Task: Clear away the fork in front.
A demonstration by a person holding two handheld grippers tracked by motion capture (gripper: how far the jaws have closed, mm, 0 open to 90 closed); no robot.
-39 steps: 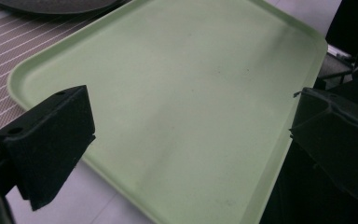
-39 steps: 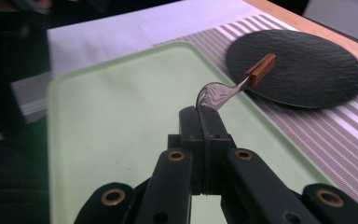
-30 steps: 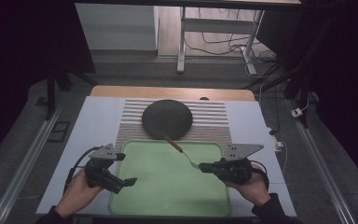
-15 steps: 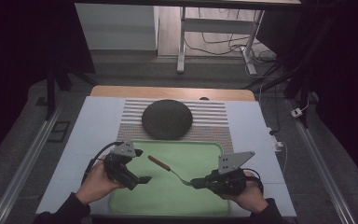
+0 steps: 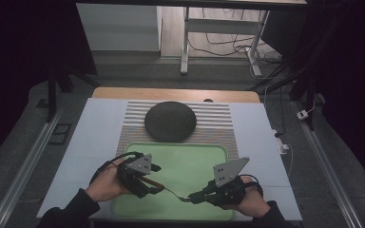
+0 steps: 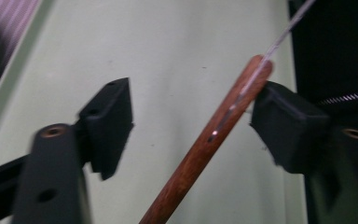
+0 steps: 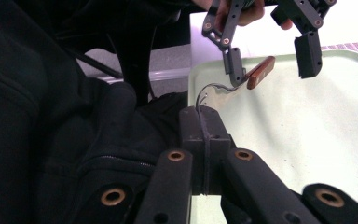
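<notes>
A utensil with a brown wooden handle [image 5: 155, 183] and a thin metal stem hangs just above the green tray [image 5: 190, 156]. My right gripper [image 5: 193, 198] is shut on the metal end, which curls up out of its jaws [image 7: 204, 126]. My left gripper [image 5: 150, 182] is open with its jaws on either side of the handle. In the left gripper view the handle [image 6: 214, 135] runs diagonally between the pads and lies against the right-hand pad [image 6: 289, 123]. The right gripper view shows the handle [image 7: 261, 72] inside the open left gripper [image 7: 271, 63].
A dark round plate [image 5: 170, 121] rests on a striped mat [image 5: 218, 118] beyond the tray. White table surface [image 5: 95, 137] lies at both sides. A person's dark sleeve [image 7: 51, 140] covers the left of the right gripper view.
The right gripper has carried the utensil down toward the tray's near edge. The left gripper has moved right and now straddles the wooden handle.
</notes>
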